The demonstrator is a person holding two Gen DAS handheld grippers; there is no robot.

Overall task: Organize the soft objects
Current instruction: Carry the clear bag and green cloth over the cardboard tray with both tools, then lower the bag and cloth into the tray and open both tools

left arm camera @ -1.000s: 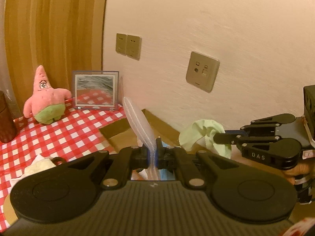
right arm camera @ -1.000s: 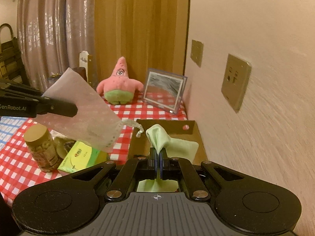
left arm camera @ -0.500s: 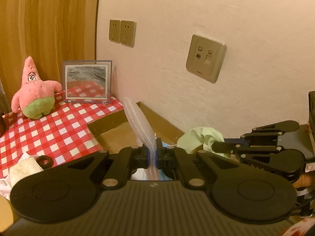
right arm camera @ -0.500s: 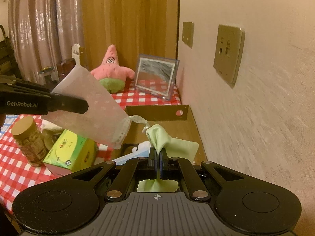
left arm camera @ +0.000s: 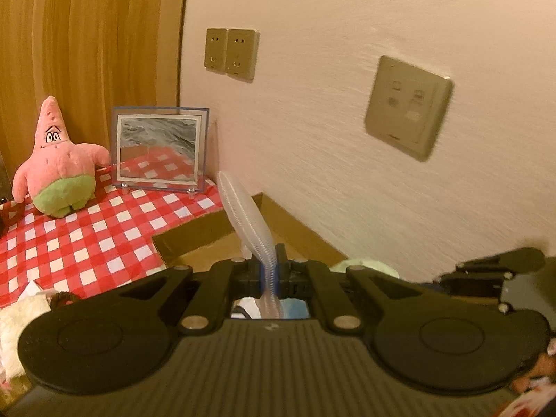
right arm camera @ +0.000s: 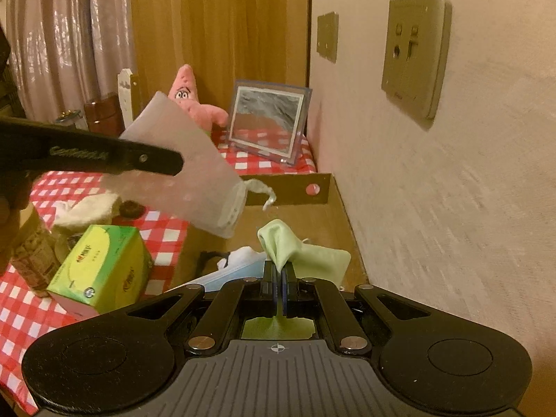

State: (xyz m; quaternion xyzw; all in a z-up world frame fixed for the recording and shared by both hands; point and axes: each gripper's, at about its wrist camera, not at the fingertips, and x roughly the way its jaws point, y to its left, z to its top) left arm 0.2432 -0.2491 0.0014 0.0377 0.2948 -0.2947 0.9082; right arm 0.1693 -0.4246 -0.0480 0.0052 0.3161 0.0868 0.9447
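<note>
Now both claws clamped tight over the brown box (right arm camera: 333, 215) by the wall. Left claw (left arm camera: 269, 271) pinching a see-through white pouch (right arm camera: 194, 180), up in the air. Right claw (right arm camera: 278, 278) gripping a green cloth (right arm camera: 299, 252), low over the box.

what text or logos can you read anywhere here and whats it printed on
Nothing reads clearly.
Left gripper arm: white brand lettering, smeared by motion blur, not legible.
Green tissue box: red logos and small print on its top and side, too small to read.
Jar at the left edge: patterned label, unreadable.
Wall plate: only sockets and tiny marks, no readable words.
Right gripper body: a crosshair mark, no words.
</note>
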